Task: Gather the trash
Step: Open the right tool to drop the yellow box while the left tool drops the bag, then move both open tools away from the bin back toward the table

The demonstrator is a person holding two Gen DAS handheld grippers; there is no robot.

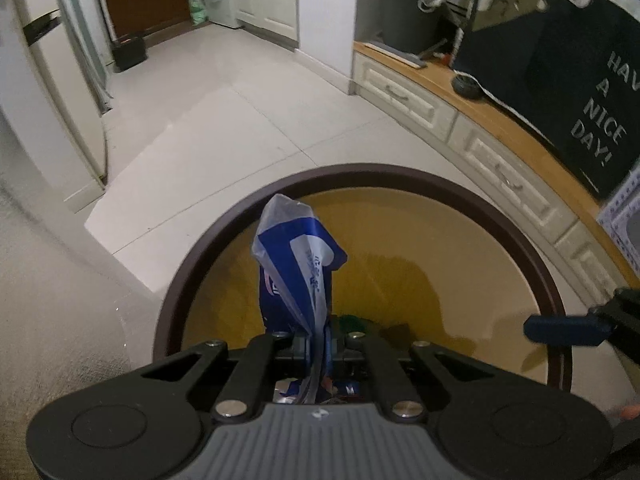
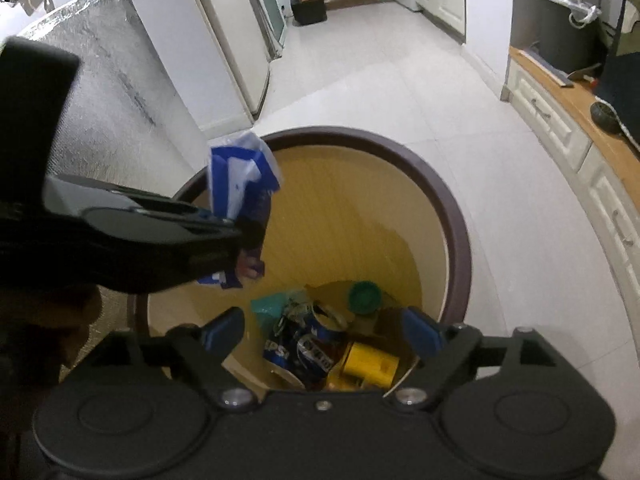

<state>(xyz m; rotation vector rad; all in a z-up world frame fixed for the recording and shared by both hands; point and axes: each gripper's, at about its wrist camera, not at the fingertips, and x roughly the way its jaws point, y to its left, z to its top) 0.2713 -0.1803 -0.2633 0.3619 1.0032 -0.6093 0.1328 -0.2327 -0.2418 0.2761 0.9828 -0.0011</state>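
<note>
Blue-white wrapper clamped in L tool over bin; R tool agape, empty.

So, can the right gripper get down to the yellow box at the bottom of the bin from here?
Probably yes. The right gripper is open and empty over the round brown-rimmed bin, with the yellow box just below. The left gripper, holding a blue-and-white plastic wrapper, stays off to one side.

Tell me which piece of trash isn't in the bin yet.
The blue-and-white plastic wrapper: it is pinched in the shut left claw above the round brown-rimmed bin. The crushed blue cans, green cap and yellow box lie inside.
</note>
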